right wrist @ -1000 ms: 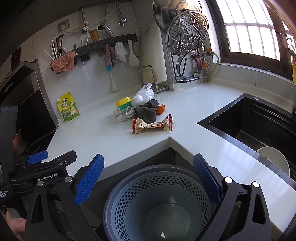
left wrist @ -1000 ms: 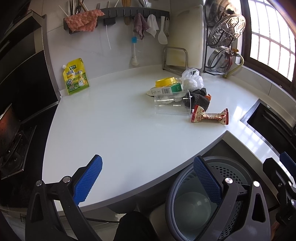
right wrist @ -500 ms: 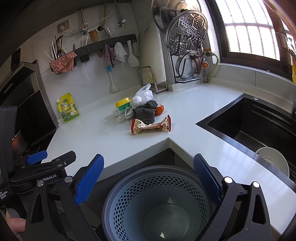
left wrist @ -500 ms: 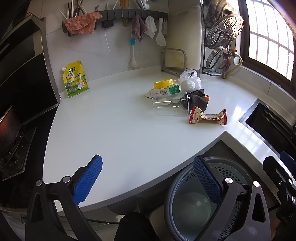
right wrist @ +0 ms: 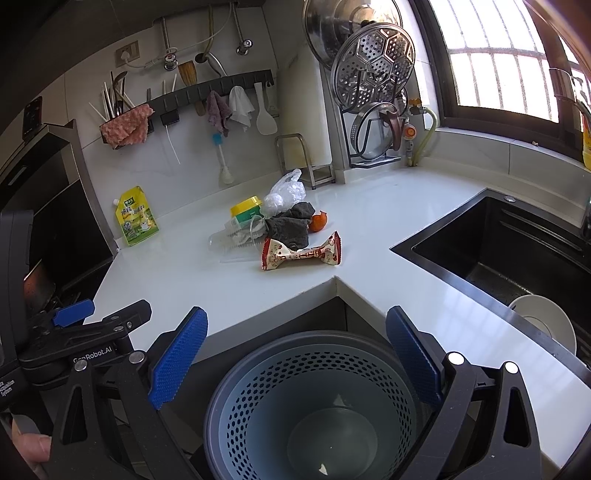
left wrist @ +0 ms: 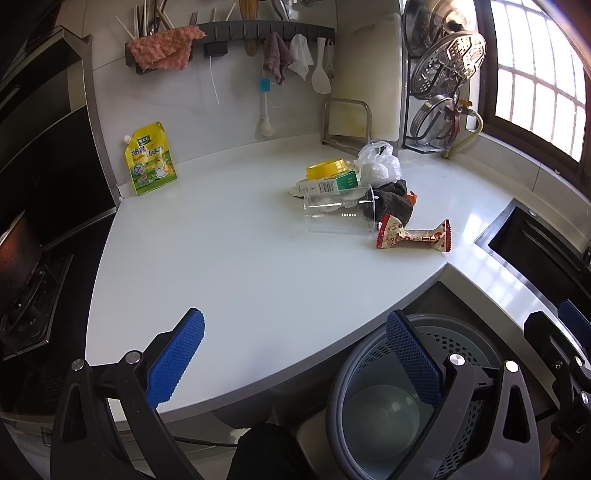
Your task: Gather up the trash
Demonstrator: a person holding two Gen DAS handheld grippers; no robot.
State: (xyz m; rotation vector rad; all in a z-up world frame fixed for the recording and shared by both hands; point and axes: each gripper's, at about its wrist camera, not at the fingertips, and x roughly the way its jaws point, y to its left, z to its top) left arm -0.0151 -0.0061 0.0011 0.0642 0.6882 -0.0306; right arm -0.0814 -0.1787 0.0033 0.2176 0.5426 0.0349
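Observation:
A heap of trash lies on the white counter point(left wrist: 221, 258): a red-and-white snack wrapper point(left wrist: 413, 234) point(right wrist: 300, 251), a clear plastic cup on its side point(left wrist: 340, 214) point(right wrist: 236, 236), a green-and-white carton point(left wrist: 327, 184), a yellow lid point(left wrist: 327, 169) point(right wrist: 246, 206), a crumpled clear bag point(left wrist: 380, 166) point(right wrist: 286, 194), a dark cloth point(left wrist: 397, 201) point(right wrist: 291, 223) and an orange scrap point(right wrist: 318, 221). A grey perforated bin point(right wrist: 314, 402) point(left wrist: 406, 398) stands on the floor below the counter's corner. My left gripper point(left wrist: 295, 362) is open over the counter's near edge. My right gripper point(right wrist: 297, 358) is open above the bin.
A black sink point(right wrist: 517, 251) with a white bowl point(right wrist: 543, 325) is at the right. A yellow pouch point(left wrist: 150, 158) leans on the back wall, under a rail of utensils and cloths point(left wrist: 229, 33). A lid rack point(right wrist: 373, 92) stands in the corner. A stove point(left wrist: 22, 266) is at the left.
Both views have shifted slightly; the trash heap sits a little lower and closer in the left wrist view. Both grippers stay open and nothing on the counter has moved.

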